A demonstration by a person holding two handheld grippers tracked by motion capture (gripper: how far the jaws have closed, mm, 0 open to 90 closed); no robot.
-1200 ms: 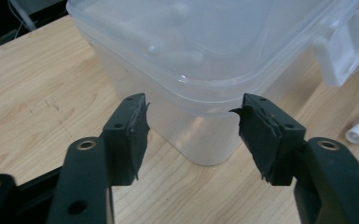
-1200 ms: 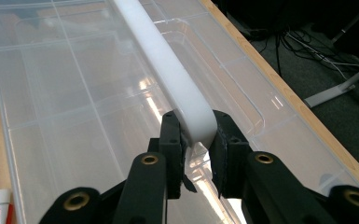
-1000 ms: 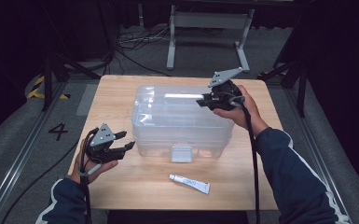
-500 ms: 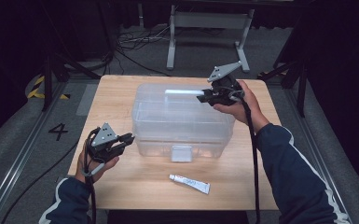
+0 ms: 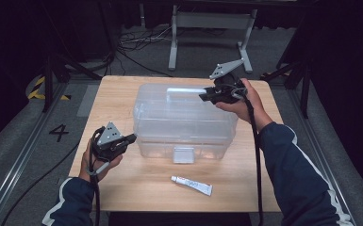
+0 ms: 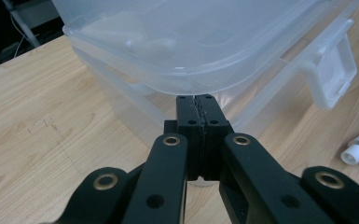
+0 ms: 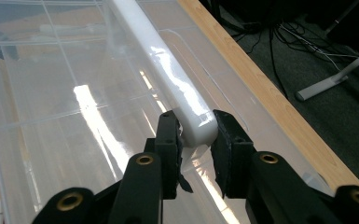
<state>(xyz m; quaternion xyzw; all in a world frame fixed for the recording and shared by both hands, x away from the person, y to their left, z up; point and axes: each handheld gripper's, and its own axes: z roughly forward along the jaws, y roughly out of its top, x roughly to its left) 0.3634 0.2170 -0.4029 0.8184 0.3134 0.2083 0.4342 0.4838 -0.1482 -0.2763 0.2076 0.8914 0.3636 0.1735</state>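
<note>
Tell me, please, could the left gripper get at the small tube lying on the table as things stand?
Probably yes: the left gripper rests shut by the clear box, and bare table separates it from the tube.

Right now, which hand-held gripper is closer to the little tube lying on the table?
Left. The left hand-held gripper sits at the clear box's near-left corner, not far from the tube; the right hand-held gripper is over the box's far side.

Clear plastic storage box (image 5: 184, 120), lid closed, white handle (image 7: 168, 70) on top, upright, centre of frame on wooden worktop (image 5: 136, 183)
</note>
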